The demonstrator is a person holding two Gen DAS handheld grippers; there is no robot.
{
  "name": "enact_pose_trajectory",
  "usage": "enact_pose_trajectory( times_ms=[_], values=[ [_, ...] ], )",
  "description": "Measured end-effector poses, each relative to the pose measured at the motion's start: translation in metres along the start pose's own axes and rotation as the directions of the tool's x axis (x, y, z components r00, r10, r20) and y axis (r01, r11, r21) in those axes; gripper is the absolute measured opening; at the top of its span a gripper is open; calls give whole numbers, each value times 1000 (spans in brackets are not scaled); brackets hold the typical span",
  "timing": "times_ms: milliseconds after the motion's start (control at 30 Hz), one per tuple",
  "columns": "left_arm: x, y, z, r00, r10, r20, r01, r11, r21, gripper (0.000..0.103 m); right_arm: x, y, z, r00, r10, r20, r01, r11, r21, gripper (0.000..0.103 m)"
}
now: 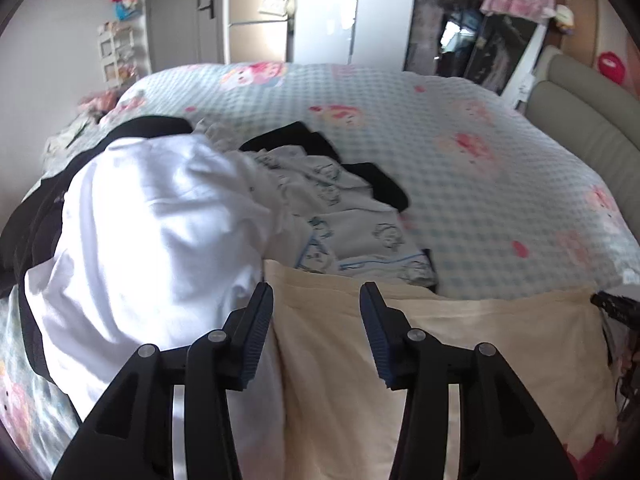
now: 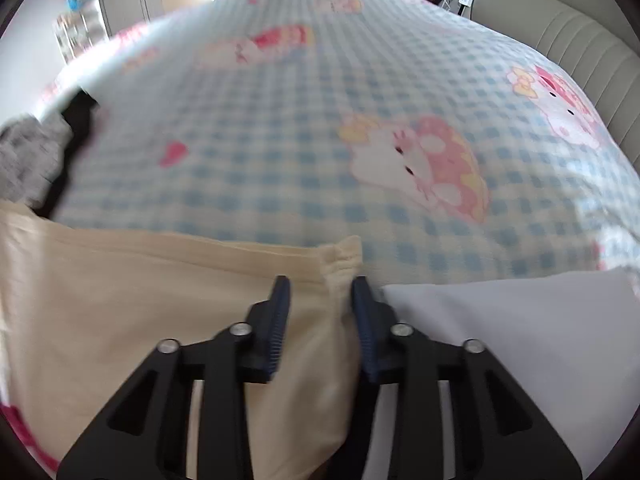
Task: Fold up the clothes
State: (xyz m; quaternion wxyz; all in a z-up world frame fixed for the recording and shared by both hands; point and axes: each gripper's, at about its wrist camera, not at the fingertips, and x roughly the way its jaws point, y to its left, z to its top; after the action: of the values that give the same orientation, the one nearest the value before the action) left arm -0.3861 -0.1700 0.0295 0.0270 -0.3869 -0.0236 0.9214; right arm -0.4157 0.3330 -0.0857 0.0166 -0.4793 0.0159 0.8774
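Two grippers are over a bed (image 1: 400, 120) covered in a soft blue-and-white checked sheet printed with pink cartoon cats. Left wrist view, from the left: a smooth white garment (image 1: 152, 232) lies mounded over a black garment (image 1: 32, 224); beside it a crumpled pale blue printed garment (image 1: 352, 220) rests on further black cloth. Nearest the camera lies the cream garment (image 1: 460, 344), flat, matte and broadly rectangular, with a straight seamed upper edge. The left gripper (image 1: 316, 304) hangs above its left part, ribbed dark blue fingers (image 1: 256, 336) well apart, with nothing between them. Right wrist view, blurred: the same cream garment (image 2: 120, 312) spreads from the left, its upper right corner gathered into puckered folds. The right gripper (image 2: 320, 300) has its fingers (image 2: 280, 324) standing apart on either side of that bunched corner; contact cannot be told. A smooth grey-white cloth (image 2: 520, 340) lies just beside, at right.
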Motion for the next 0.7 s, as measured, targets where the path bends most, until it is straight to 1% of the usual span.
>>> enact_pose_trajectory(
  times_ms=[100, 167, 200, 233, 267, 300, 333, 467, 500, 533, 600, 633, 700],
  values=[
    [-43, -39, -26, 997, -83, 7, 82, 992, 92, 47, -41, 8, -6, 995, 93, 45, -94, 996, 10, 37],
    [-67, -62, -53, 992, -126, -10, 126, 986, 109, 47, -75, 18, -19, 987, 145, 67, -146, 989, -3, 38],
    [-79, -73, -67, 989, -147, -19, 148, 982, 117, 47, -92, 21, -26, 982, 171, 74, -171, 985, -7, 41],
    [-89, -82, -86, 983, -179, -33, 181, 978, 104, 47, -112, 28, -39, 977, 200, 78, -200, 980, -1, 42],
    [-99, -91, -104, 977, -210, -47, 214, 973, 91, 47, -128, 30, -54, 971, 227, 79, -228, 974, 8, 46],
    [-105, -100, -124, 969, -238, -64, 243, 967, 77, 47, -140, 32, -66, 964, 256, 75, -257, 966, 15, 47],
    [-109, -106, -143, 963, -258, -83, 263, 963, 56, 47, -153, 36, -84, 951, 303, 63, -304, 953, 15, 47],
    [-124, -133, -219, 928, -337, -157, 336, 941, -33, 47, -194, 59, -163, 910, 413, 51, -415, 909, 39, 47],
    [-122, -135, -234, 912, -368, -180, 361, 930, -71, 47, -204, 64, -183, 897, 439, 48, -441, 896, 45, 47],
    [-121, -137, -249, 894, -399, -202, 384, 917, -109, 47, -207, 73, -202, 892, 450, 39, -451, 892, 34, 47],
    [-117, -144, -276, 900, -359, -247, 349, 933, -83, 47, -212, 91, -239, 882, 470, 21, -470, 882, 12, 48],
    [-115, -148, -289, 902, -338, -268, 332, 941, -70, 47, -212, 97, -257, 886, 464, 6, -464, 886, 2, 48],
    [-126, -128, -291, 924, -308, -228, 288, 950, -118, 47, -195, 105, -286, 914, 402, -51, -402, 915, 5, 47]
  ],
)
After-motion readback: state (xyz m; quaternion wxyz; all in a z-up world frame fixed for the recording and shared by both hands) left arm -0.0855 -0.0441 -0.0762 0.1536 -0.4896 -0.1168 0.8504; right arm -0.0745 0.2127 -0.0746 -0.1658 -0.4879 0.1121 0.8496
